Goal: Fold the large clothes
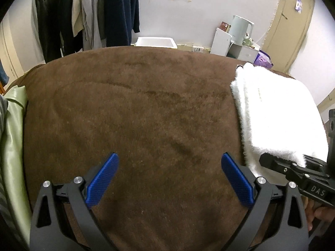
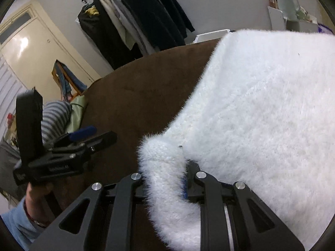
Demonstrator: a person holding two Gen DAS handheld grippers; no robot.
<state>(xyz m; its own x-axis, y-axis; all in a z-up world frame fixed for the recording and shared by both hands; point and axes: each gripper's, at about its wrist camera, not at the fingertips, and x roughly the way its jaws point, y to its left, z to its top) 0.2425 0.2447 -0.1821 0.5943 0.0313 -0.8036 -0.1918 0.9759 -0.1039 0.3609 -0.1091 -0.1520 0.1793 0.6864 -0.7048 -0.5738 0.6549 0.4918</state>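
Observation:
A white fluffy garment [image 1: 274, 117] lies folded at the right side of the brown blanket [image 1: 136, 108]. In the right wrist view the garment [image 2: 261, 115] fills the right half, and a fold of it [image 2: 165, 177] runs between my right gripper's fingers. My right gripper [image 2: 167, 167] is shut on that near corner; it also shows in the left wrist view [image 1: 270, 161] at the garment's near edge. My left gripper [image 1: 169, 177] is open and empty, low over the bare brown blanket, left of the garment. It shows in the right wrist view [image 2: 90, 133] at the left.
A rack of hanging dark clothes [image 1: 88, 14] stands behind the bed. A white bin [image 1: 156, 41], a white kettle [image 1: 240, 31] and small shelves stand by the far wall. A green cover [image 1: 12, 138] and a striped cloth [image 2: 54, 117] lie at the bed's left edge.

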